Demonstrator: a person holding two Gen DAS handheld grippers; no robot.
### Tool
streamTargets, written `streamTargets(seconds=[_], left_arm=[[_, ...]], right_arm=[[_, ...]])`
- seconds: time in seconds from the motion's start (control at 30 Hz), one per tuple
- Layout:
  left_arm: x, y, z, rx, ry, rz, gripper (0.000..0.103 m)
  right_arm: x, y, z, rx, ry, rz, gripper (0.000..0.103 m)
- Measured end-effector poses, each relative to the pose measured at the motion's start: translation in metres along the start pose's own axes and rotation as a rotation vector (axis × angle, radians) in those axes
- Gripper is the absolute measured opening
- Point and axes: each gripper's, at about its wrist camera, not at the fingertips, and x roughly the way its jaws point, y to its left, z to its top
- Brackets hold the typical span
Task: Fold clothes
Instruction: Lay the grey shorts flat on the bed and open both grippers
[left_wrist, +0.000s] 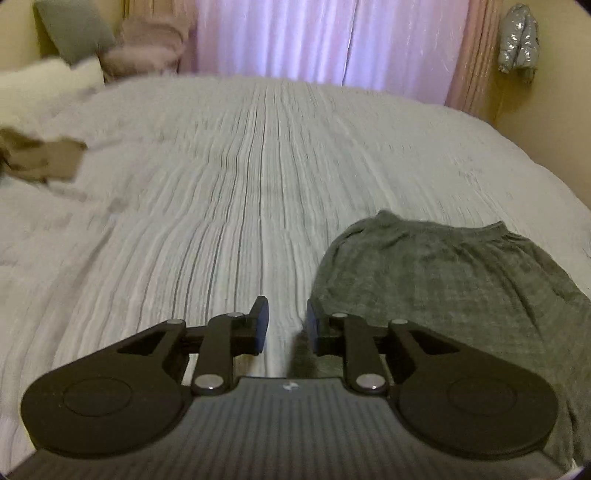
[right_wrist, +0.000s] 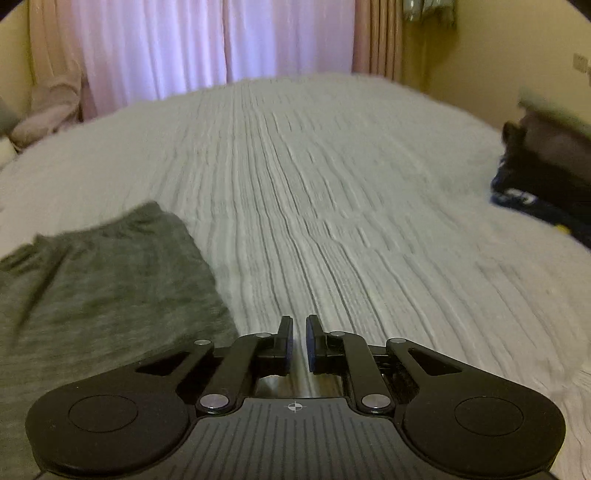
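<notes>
My left tongs (left_wrist: 287, 323) parted, empty, at the grey shorts' (left_wrist: 436, 288) left edge, my right tongs (right_wrist: 299, 341) narrowly parted — just right of them, all on the bed (left_wrist: 240, 166).

The bed cover (left_wrist: 240, 177) is pale grey-white with thin dark lines running from near to far. On it lies a dark grey garment (left_wrist: 436, 280) with a soft speckled look, lighter and darker grey mixed together. The left gripper (left_wrist: 287, 323) is black with dark blue pads and shiny silver pins. The right gripper (right_wrist: 299, 341) has the same colours. Far away, the curtain (left_wrist: 314, 40) glows pink-white, with dusty pink drapes (left_wrist: 476, 55) beside it. The wall (right_wrist: 498, 55) is yellow. A silver shiny jacket (left_wrist: 517, 38) hangs far right. A brown cloth (left_wrist: 40, 158) sits at the far left. At the right lies a pile of clothes (right_wrist: 543, 170), black, blue and brown.
</notes>
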Motion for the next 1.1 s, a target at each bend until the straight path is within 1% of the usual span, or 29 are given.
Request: streamTargets(seconds=[0.07,0.1,0.13,0.17,0.2,0.23,0.27,0.3,0.33,0.4,0.43,0.47,0.5,0.53,0.6,0.67,0.7,0.73,0.77,0.8,0.87,0.93,1.03,1.1], left_arm=[[-0.014,-0.016,-0.014,0.006,0.003,-0.046,0.019],[-0.014,-0.024,-0.024,0.022,0.024,-0.052,0.020],[-0.014,-0.032,-0.033,0.038,0.045,-0.057,0.022],[-0.015,-0.036,-0.043,0.053,0.061,-0.040,0.024],[-0.018,-0.037,-0.054,0.067,0.071,0.004,0.024],[-0.021,-0.037,-0.065,0.080,0.080,0.048,0.024],[-0.026,-0.034,-0.074,0.070,0.087,0.081,0.024],[-0.035,-0.026,-0.079,0.032,0.089,0.102,0.024],[-0.045,-0.019,-0.083,-0.009,0.091,0.120,0.023],[-0.065,-0.011,-0.087,-0.077,0.094,0.145,0.021],[-0.072,-0.013,-0.088,-0.077,0.088,0.149,0.021],[-0.078,-0.019,-0.088,-0.076,0.080,0.139,0.021],[-0.084,-0.028,-0.089,-0.071,0.070,0.113,0.023],[-0.088,-0.037,-0.090,-0.068,0.063,0.088,0.024],[-0.087,-0.059,-0.094,-0.064,0.067,0.042,0.028],[-0.081,-0.083,-0.105,-0.048,0.093,0.010,0.033],[-0.076,-0.093,-0.112,-0.035,0.120,0.021,0.033],[-0.074,-0.100,-0.121,-0.025,0.139,0.048,0.034],[-0.077,-0.107,-0.130,-0.016,0.141,0.077,0.035],[-0.082,-0.113,-0.137,-0.014,0.147,0.094,0.035],[-0.094,-0.119,-0.146,-0.028,0.167,0.096,0.035],[-0.109,-0.124,-0.152,-0.054,0.191,0.094,0.036],[-0.135,-0.132,-0.149,-0.086,0.222,0.107,0.036],[-0.151,-0.141,-0.147,-0.087,0.226,0.113,0.037]], right_arm=[[-0.014,0.017,-0.011,-0.008,-0.019,0.070,0.011],[-0.016,0.024,-0.018,-0.013,-0.003,0.101,0.013],[-0.016,0.030,-0.028,-0.017,0.028,0.119,0.031],[-0.017,0.036,-0.038,-0.021,0.059,0.138,0.049],[-0.016,0.038,-0.048,-0.022,0.086,0.137,0.070],[-0.016,0.037,-0.057,-0.024,0.101,0.111,0.070],[-0.020,0.038,-0.065,-0.032,0.107,0.074,0.070],[-0.027,0.036,-0.071,-0.036,0.114,0.022,0.070],[-0.035,0.033,-0.073,-0.026,0.114,-0.012,0.070],[-0.061,0.030,-0.076,-0.010,0.089,-0.038,0.070],[-0.072,0.034,-0.075,-0.024,0.063,-0.040,0.070],[-0.080,0.041,-0.074,-0.044,0.030,-0.021,0.070],[-0.085,0.049,-0.074,-0.061,0.006,0.012,0.070],[-0.087,0.058,-0.074,-0.071,-0.003,0.066,0.070],[-0.083,0.078,-0.078,-0.091,0.002,0.157,0.070],[-0.075,0.099,-0.084,-0.108,0.026,0.226,0.070],[-0.068,0.107,-0.092,-0.115,0.066,0.226,0.070],[-0.063,0.114,-0.101,-0.137,0.111,0.208,0.070],[-0.064,0.118,-0.109,-0.167,0.130,0.188,0.070],[-0.071,0.119,-0.115,-0.193,0.122,0.176,0.070],[-0.085,0.120,-0.126,-0.235,0.113,0.156,0.070],[-0.103,0.115,-0.130,-0.201,0.119,0.150,0.070],[-0.131,0.107,-0.135,-0.132,0.118,0.139,0.070],[-0.150,0.102,-0.138,-0.086,0.118,0.132,0.070]])
